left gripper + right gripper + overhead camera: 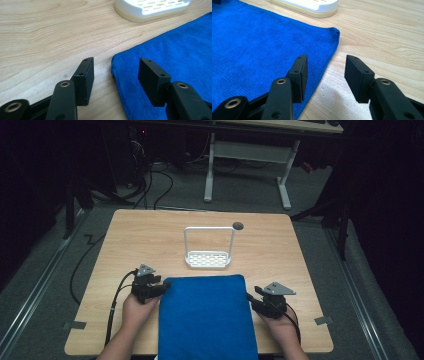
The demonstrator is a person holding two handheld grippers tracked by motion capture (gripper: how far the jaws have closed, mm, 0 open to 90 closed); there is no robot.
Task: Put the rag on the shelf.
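High view: I see a light wood surface (pixel 150 235) with rounded corners, standing on grey carpet in a dark room. A white desk frame (pixel 247 157) stands beyond it, with black cables on the floor at far left. A small dark hole (pixel 238 225) sits near the far edge of the surface. A white rack (pixel 208 260) with a slotted base and a tall wire hoop stands at mid-surface.

The blue cloth (pixel 207 317) lies flat on the near half, its far edge just short of the rack, its near edge at the surface's near edge. My left hand-held gripper (pixel 161 289) sits at the cloth's far left corner, my right hand-held gripper (pixel 250 299) at its right edge.

Left gripper view adds what the high view cannot resolve: the left hand-held gripper (pixel 116 72) is open, the cloth's (pixel 175 57) corner between the jaws, pads clear of it. The rack's (pixel 152 8) cream underside shows here.

Right gripper view: the right hand-held gripper (pixel 325 75) is open, straddling the cloth's (pixel 262 50) right edge; one jaw over cloth, the other over bare wood. Nothing gripped.
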